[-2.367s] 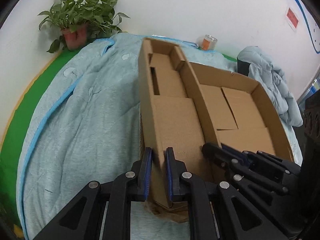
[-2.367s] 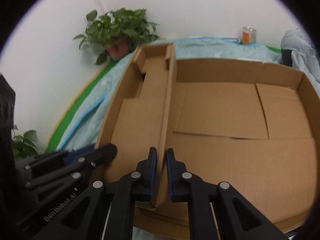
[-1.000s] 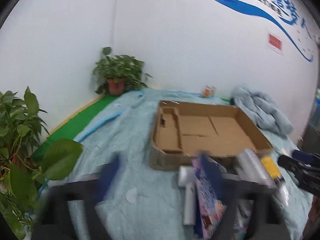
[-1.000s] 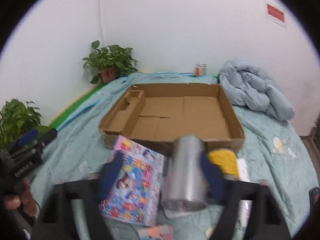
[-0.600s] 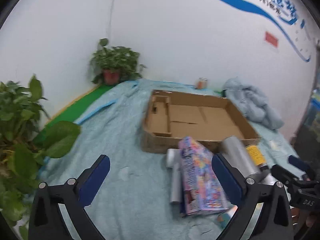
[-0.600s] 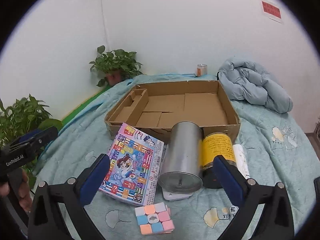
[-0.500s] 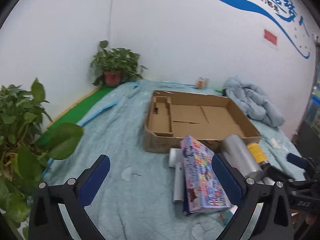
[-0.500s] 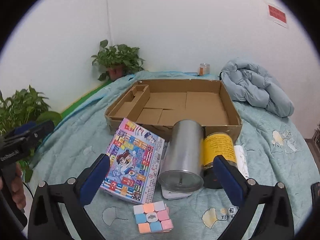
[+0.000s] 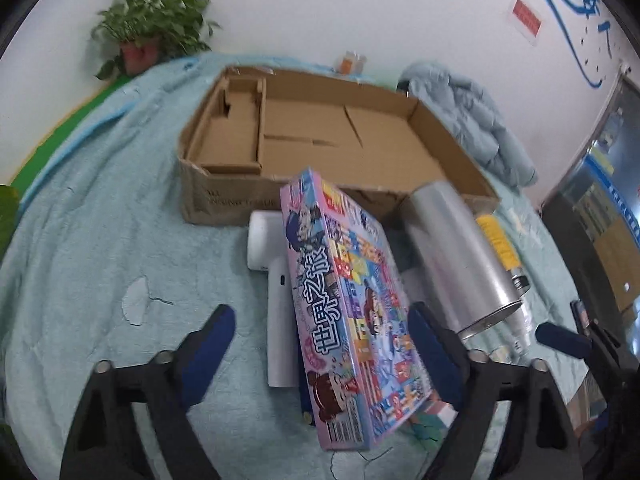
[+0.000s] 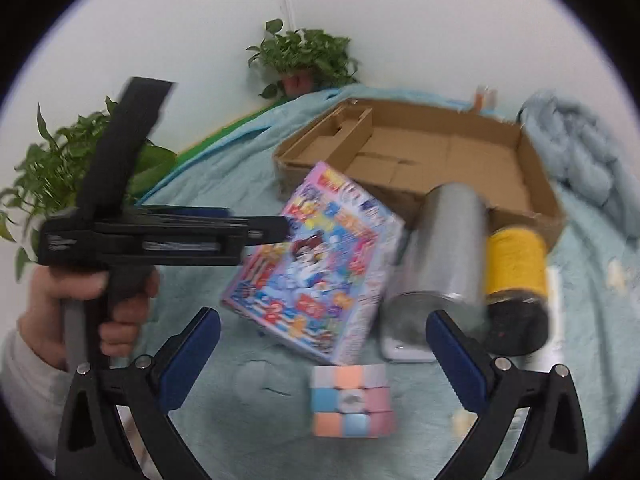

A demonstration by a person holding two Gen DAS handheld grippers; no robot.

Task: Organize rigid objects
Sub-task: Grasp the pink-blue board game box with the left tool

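Observation:
An open cardboard box point(image 9: 320, 136) lies on the light blue blanket; it also shows in the right wrist view point(image 10: 440, 152). In front of it lie a colourful game box point(image 9: 348, 300) point(image 10: 316, 264), a white device point(image 9: 276, 300), a silver cylinder point(image 9: 452, 252) point(image 10: 436, 264), a yellow can point(image 9: 500, 248) point(image 10: 516, 276) and a pastel puzzle cube point(image 10: 350, 400). My left gripper point(image 9: 320, 344) is open, its jaws wide on either side of the game box's near end. My right gripper point(image 10: 320, 356) is open above the cube.
A potted plant point(image 9: 152, 36) stands at the back left by the wall, another point(image 10: 52, 176) at the near left. A bundled grey-blue quilt point(image 9: 472, 120) lies right of the box. A small jar point(image 9: 350, 62) stands behind the box. Dark furniture point(image 9: 596, 248) is at the right.
Both grippers have moved forward and down toward the objects. The left gripper now straddles the game box. The right wrist view has swung so the left gripper and hand show at its left.

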